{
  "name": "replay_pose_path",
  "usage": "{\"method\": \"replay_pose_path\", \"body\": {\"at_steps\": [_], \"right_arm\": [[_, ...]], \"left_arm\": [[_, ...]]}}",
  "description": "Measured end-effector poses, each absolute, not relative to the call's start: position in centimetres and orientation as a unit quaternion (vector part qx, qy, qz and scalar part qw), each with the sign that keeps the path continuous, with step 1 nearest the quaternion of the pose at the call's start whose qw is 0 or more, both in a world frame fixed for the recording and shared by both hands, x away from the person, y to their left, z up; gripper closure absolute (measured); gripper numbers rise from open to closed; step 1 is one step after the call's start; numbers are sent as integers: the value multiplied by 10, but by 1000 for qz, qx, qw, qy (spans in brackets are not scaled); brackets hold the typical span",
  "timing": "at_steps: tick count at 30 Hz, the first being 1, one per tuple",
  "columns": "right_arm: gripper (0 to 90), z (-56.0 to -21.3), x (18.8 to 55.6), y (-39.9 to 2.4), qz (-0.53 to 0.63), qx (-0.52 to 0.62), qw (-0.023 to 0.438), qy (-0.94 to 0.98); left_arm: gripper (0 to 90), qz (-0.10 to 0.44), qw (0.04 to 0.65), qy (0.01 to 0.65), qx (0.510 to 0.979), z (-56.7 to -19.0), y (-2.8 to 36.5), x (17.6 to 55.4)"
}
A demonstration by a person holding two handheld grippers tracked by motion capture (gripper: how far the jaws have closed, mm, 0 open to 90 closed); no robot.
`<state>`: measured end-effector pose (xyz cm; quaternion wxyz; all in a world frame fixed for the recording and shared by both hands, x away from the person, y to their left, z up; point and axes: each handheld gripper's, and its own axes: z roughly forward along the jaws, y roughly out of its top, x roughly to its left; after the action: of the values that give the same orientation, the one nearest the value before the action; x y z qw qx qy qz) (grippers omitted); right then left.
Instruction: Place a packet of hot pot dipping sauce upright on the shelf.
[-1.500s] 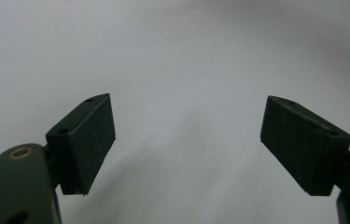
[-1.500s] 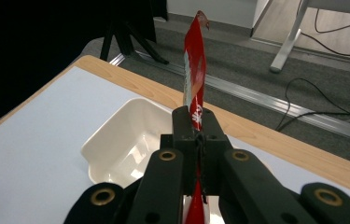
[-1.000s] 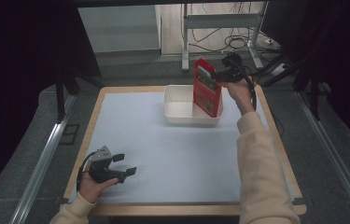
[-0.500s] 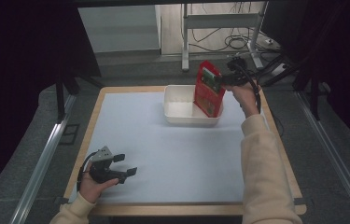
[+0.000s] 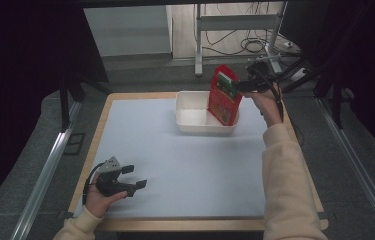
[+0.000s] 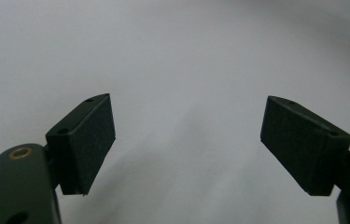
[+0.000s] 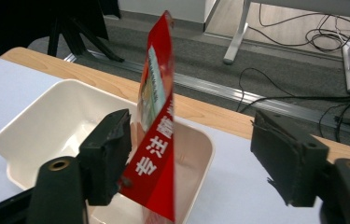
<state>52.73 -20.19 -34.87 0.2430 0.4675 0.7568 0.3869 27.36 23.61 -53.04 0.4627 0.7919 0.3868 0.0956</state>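
packet [image 5: 223, 95] in tub [image 5: 195, 122], far right table [image 5: 185, 165]

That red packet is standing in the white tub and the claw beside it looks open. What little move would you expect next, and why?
Probably the right gripper draws straight back. Its jaws stand wide apart, the red packet rests upright in the white tub, leaning at its right end, and one pad sits close against it, so pulling away gently should avoid tipping it.

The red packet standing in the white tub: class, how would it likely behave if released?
The red packet is thin, flat and upright in the white tub, so it probably tips over. Its printed film looks glossy, perhaps slippery. It seems light and bendable.
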Motion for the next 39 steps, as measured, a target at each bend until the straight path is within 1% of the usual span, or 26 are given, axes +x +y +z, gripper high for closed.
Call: {"method": "replay_pose_path", "body": {"at_steps": [5, 7, 15, 28, 32, 33, 34, 39], "right_arm": [[264, -345, 517, -207, 406, 459, 229, 756], [255, -345, 507, -210, 424, 448, 216, 757], [234, -350, 480, -213, 443, 418, 201, 767], [220, -350, 441, -228, 469, 397, 203, 763], [220, -358, 427, -235, 476, 394, 200, 761], [220, -366, 418, -238, 477, 390, 197, 762], [220, -366, 418, -238, 477, 390, 197, 762], [221, -394, 392, -246, 480, 380, 185, 769]], "left_arm": [[176, 97, 463, 386, 792, -530, 236, 273], [176, 96, 462, 386, 792, -531, 236, 274], [176, 98, 458, 385, 795, -531, 233, 273], [176, 98, 457, 386, 795, -532, 232, 273], [176, 98, 456, 386, 796, -532, 232, 273], [176, 99, 456, 385, 796, -532, 232, 273], [176, 99, 457, 386, 796, -532, 232, 273], [176, 98, 455, 387, 796, -532, 231, 273]]}}
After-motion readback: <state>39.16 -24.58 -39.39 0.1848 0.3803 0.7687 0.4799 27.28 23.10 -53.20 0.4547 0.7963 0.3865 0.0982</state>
